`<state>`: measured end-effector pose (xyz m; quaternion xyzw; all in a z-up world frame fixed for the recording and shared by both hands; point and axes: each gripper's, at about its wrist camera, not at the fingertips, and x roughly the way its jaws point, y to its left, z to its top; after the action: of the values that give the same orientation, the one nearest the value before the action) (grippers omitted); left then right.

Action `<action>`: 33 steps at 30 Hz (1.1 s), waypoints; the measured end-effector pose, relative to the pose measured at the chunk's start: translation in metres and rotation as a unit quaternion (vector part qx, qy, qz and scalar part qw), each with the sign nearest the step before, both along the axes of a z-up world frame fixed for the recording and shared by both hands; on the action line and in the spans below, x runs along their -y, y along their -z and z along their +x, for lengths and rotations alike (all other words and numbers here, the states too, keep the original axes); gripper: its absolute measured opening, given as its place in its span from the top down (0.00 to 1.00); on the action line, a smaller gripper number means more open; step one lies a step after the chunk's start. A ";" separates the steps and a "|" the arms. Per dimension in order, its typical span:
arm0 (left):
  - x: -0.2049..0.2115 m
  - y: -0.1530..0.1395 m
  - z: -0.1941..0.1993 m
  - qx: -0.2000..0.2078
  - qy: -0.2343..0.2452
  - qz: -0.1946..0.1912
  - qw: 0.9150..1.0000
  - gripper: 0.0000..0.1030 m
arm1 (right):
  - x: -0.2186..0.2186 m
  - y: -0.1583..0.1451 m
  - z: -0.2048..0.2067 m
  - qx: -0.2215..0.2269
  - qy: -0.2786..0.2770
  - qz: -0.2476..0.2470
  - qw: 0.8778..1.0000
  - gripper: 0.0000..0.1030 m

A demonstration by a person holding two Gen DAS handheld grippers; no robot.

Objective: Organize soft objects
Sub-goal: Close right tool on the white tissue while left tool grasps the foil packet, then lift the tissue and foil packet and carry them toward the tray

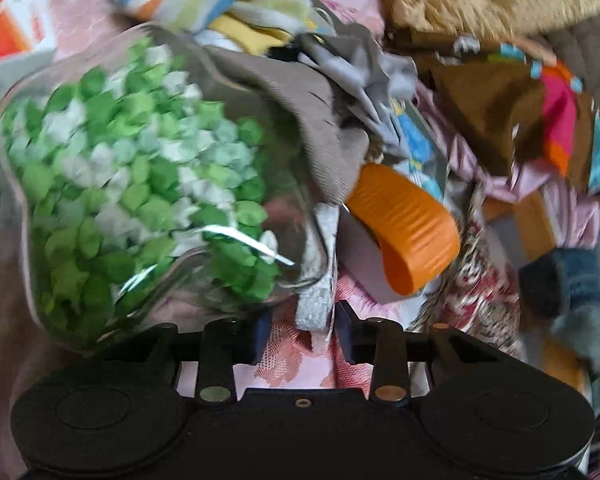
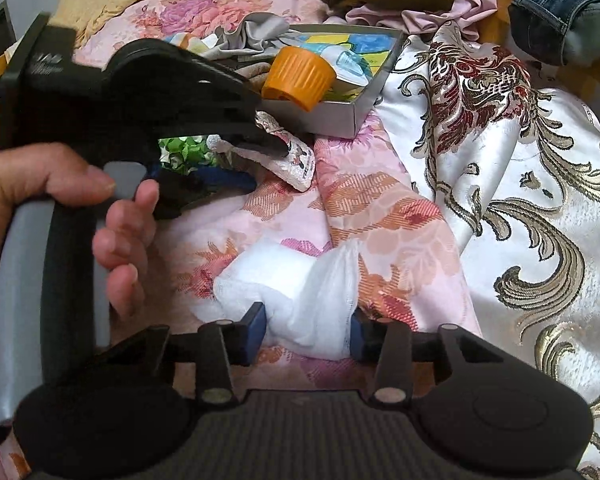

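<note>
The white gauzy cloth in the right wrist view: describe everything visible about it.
The white gauzy cloth is a thin, loosely woven, slightly see-through fabric, bunched into a crumpled wad with one gathered tail rising to a point. It lies on the pink floral bedspread, close to the camera. The right gripper has it between its blue-padded fingers, which press its lower part from both sides. Nothing else touches it.

Left wrist view is smeared with motion blur; I can't read the print on the orange-and-white packet point(image 1: 8, 28), cut off at the top left edge. The clear bag of green and white pieces point(image 1: 132, 184) hides the bedspread under it. From the right wrist view, the left gripper point(image 2: 260, 160) covers most of that bag, and the hand point(image 2: 40, 216) runs off the left edge.
</note>
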<state>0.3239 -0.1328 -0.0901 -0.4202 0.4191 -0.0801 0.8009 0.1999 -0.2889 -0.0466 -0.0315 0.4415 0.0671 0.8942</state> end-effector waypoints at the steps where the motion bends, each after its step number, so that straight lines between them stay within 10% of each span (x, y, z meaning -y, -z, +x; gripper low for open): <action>1: -0.002 0.002 -0.003 0.003 -0.007 -0.010 1.000 0.66 | 0.000 0.000 0.000 0.000 0.000 -0.002 1.000 0.55; 9: -0.005 0.007 -0.005 0.031 -0.028 -0.067 0.997 0.66 | 0.008 -0.001 0.004 -0.006 0.021 0.024 0.999 0.56; 16: -0.002 0.006 -0.002 0.012 -0.038 -0.060 0.997 0.85 | 0.011 0.000 0.004 -0.007 0.023 0.032 0.999 0.59; 33: -0.009 -0.013 -0.047 0.067 0.064 0.007 0.996 0.88 | 0.003 -0.004 -0.004 0.015 -0.011 0.031 0.999 0.62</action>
<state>0.2765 -0.1236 -0.0775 -0.3804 0.3908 -0.1558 0.8236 0.1963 -0.2922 -0.0428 -0.0099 0.4257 0.0897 0.9004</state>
